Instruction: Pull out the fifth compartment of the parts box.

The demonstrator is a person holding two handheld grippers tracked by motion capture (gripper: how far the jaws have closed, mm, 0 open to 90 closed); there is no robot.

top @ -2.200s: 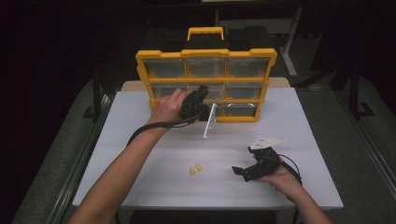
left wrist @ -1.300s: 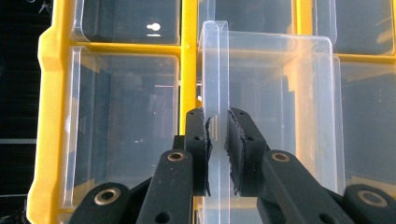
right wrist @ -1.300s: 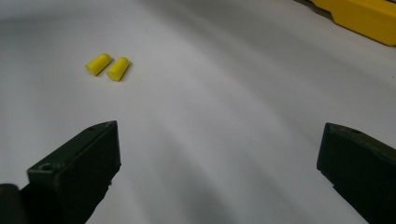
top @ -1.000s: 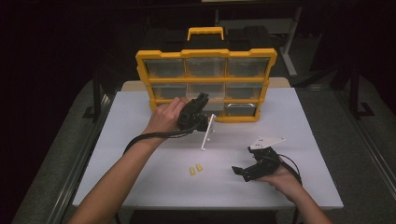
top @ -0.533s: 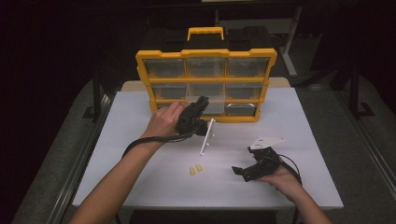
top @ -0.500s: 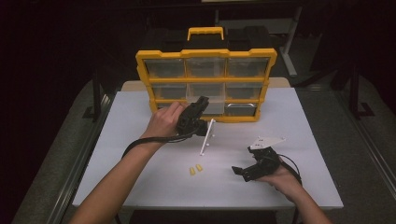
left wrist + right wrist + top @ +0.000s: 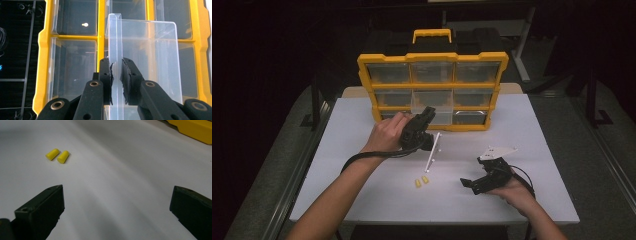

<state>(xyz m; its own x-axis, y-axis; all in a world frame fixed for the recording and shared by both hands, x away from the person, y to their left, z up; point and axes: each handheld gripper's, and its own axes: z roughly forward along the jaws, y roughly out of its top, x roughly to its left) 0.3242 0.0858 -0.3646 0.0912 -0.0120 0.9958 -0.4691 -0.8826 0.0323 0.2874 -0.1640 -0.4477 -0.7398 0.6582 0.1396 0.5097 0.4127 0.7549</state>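
drawer point(image 7: 140, 62) of clear plastic sits partly pulled out of the middle row of the organizer, and it is what my left hand is working on. going from biggest down: the room around me is dark, with a grey floor on both sides and black frames behind. the white table point(image 7: 362, 200) fills the middle of the high view, bare and matte. at its far edge stands the yellow organizer point(image 7: 432, 90), upright, with a carry handle on top and a grid of see-through drawers in yellow dividers.

my left gripper point(image 7: 116, 75) is up against the organizer's front, its two black jaws pinched together on the drawer's thin front tab, padded faces pressing it from both sides. the drawer looks empty and glassy, with a rounded upper corner and a faint sheen.

my right gripper point(image 7: 477, 182) rests low on the table near its right front, jaws spread wide with nothing between them, well apart from the organizer.

a thin white stick point(image 7: 433, 150) lies on the table just beside my left gripper. two small yellow earplugs point(image 7: 57, 156) lie side by side, nearly touching, between my two grippers.
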